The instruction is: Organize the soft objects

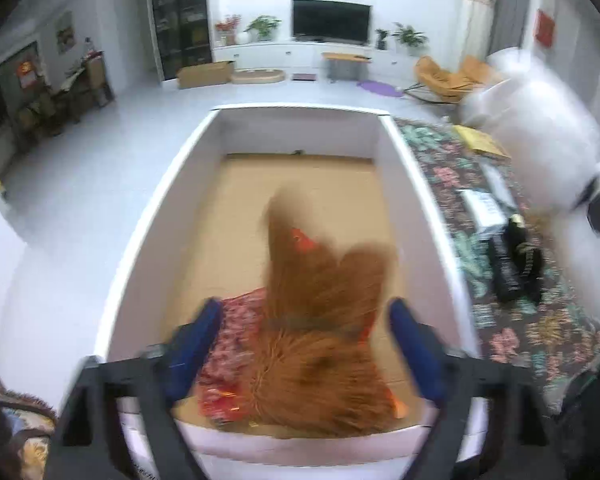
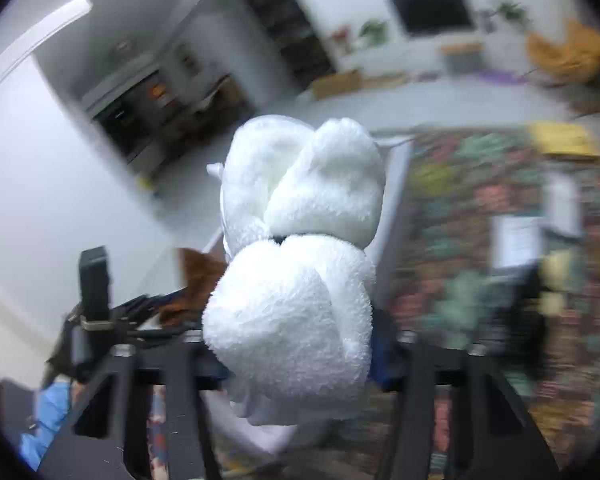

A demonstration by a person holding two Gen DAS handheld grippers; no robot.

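A brown furry plush toy (image 1: 320, 320) in red patterned cloth lies in the near end of a white cardboard box (image 1: 168, 216) with a brown floor. My left gripper (image 1: 304, 344) is open above the box, its blue fingers (image 1: 196, 344) apart on either side of the brown toy and not pressing it. My right gripper (image 2: 300, 360) is shut on a white plush toy (image 2: 300, 248) and holds it up in the air. The white toy also shows blurred at the right of the left wrist view (image 1: 540, 140). The brown toy peeks out behind it (image 2: 200, 276).
The box stands beside a surface covered with a dark floral cloth (image 1: 500, 320). On the cloth lie a black object (image 1: 516, 260), white papers (image 1: 484, 208) and a yellow item (image 1: 480, 140). Beyond is a living room with a TV (image 1: 331, 20).
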